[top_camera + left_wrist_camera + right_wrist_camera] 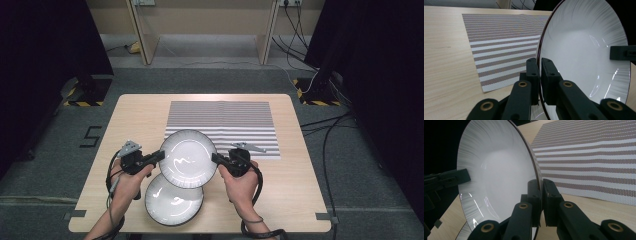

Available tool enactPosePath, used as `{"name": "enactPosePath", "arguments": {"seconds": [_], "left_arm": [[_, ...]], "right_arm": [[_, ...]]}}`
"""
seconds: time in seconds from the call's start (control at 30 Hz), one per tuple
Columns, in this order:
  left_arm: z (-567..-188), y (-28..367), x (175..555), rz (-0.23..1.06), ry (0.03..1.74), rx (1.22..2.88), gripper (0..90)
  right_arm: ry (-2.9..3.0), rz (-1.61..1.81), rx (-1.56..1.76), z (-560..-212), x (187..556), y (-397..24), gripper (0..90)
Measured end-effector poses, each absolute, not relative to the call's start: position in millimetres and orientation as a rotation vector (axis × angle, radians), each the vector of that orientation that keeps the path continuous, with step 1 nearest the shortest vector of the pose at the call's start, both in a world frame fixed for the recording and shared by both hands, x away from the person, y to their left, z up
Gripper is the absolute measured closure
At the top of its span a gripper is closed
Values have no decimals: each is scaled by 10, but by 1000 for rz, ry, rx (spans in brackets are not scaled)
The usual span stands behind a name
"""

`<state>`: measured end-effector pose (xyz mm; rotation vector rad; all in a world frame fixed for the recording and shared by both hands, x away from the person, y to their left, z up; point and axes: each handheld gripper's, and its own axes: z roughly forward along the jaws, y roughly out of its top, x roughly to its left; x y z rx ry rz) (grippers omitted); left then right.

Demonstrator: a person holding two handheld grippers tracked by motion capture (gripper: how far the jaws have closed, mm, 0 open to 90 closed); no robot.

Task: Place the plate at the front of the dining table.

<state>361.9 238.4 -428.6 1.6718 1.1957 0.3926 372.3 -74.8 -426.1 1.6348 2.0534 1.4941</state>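
Note:
A white ribbed plate (187,157) hangs above the table, held at both sides. My left gripper (161,155) is shut on its left rim, and my right gripper (216,158) is shut on its right rim. In the left gripper view the jaws (540,68) pinch the plate (584,47) edge, with the other gripper's jaw at the far rim. In the right gripper view the jaws (541,190) clamp the plate (496,167) the same way. A second white plate (172,202) lies on the table, partly under the lifted one.
A striped placemat (235,120) lies on the far half of the light wooden table (100,165). Cables run across the floor to the right, and dark stands flank the table.

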Motion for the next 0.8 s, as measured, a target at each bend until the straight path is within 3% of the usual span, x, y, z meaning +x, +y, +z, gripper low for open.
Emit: {"name": "enactPosePath", "arguments": {"seconds": [0.8], "left_arm": [[-4244,2301,3697,399,1188,1676,843]], "right_arm": [[2022,1494,1634,-4218,3763,-811,855]]}}
